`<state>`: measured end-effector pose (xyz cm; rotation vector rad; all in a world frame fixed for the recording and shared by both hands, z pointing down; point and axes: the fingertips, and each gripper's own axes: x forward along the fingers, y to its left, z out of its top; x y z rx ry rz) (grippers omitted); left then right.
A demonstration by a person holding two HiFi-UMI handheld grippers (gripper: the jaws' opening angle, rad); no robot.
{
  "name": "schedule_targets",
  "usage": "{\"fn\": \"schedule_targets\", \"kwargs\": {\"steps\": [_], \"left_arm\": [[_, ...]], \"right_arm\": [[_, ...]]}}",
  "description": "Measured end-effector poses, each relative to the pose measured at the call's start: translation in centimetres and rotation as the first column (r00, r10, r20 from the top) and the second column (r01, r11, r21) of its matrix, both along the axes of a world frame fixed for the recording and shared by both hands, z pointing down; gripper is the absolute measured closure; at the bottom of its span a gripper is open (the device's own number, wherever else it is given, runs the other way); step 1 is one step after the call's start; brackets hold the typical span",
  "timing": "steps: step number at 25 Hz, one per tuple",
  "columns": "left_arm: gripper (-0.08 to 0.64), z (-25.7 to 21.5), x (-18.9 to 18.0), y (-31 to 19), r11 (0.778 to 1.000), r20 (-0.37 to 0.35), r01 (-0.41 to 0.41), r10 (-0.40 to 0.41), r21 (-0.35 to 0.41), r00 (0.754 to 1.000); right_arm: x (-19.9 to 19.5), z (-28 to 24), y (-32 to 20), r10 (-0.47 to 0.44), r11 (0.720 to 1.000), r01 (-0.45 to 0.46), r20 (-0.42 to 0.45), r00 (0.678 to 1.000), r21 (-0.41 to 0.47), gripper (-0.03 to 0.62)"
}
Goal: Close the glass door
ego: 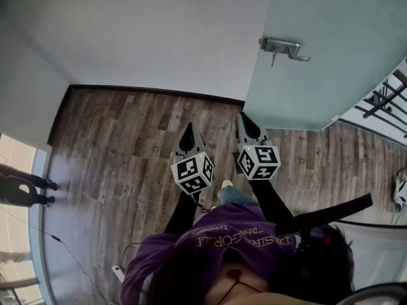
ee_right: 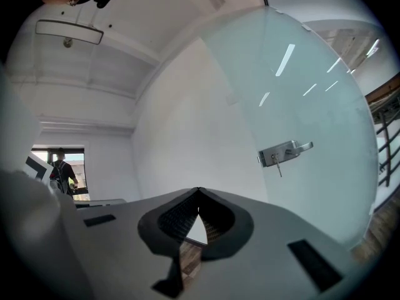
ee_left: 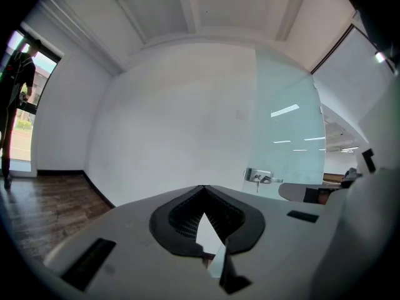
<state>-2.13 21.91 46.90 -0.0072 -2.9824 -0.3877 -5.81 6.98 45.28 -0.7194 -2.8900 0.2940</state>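
While the left tongs (ego: 189, 128) and right tongs (ego: 242, 115) sit side by side, both closed on nothing, the glass door (ego: 318, 75) stands near, ahead and to the right of the right pair, untouched, its metal handle (ego: 284, 46) beyond the tips. Lettering on the purple sweatshirt (ego: 216, 246) is too garbled to read.

Glass door (ego: 331, 75) stands ahead of right claw (ego: 241, 115).

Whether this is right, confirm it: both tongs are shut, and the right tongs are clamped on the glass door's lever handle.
Wrong on the grip. The left tongs and right tongs are both shut, but the right tongs hold nothing: the right gripper view shows the lever handle of the glass door apart from them, untouched.
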Motion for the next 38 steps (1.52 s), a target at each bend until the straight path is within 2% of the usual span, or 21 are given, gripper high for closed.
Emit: {"fn": "schedule_targets", "kwargs": {"steps": [6, 11, 22, 27, 31, 38], "left_arm": [[0.560, -1.1, -4.3, 0.3, 0.999, 0.009, 0.028, -0.029, 0.014, 1.000], [0.560, 0.0, -6.2, -0.3, 0.997, -0.007, 0.018, -0.017, 0.077, 1.000], [0.560, 1.4, -8.8, 3.0, 0.995, -0.041, 0.080, -0.078, 0.057, 0.996], [0.560, 1.3, -12.6, 5.7, 0.997, -0.034, 0.048, -0.046, 0.053, 0.998], [0.560, 1.0, -16.7, 9.5, 0.998, -0.037, 0.055, -0.055, 0.002, 0.998], [0.560, 0.9, -23.5, 12.9, 0.995, 0.014, -0.090, 0.089, 0.048, 0.996]], "right_arm": [[-4.3, -0.8, 0.6, -0.030, 0.999, 0.030, 0.000, 1.000, 0.013, 0.594], [-6.8, -0.3, 0.2, -0.041, 0.999, 0.041, -0.005, 0.999, 0.018, 0.594], [-9.8, 0.9, 2.8, -0.056, 0.998, 0.057, -0.026, 0.998, 0.031, 0.594], [-13.3, 1.0, 5.0, -0.015, 0.999, 0.017, -0.030, 0.999, 0.038, 0.594], [-17.0, 0.3, 7.7, 0.024, 0.999, -0.023, -0.012, 1.000, 0.049, 0.594], [-23.0, 0.3, 11.4, 0.104, 0.994, -0.104, 0.008, 0.995, 0.041, 0.594]]}}
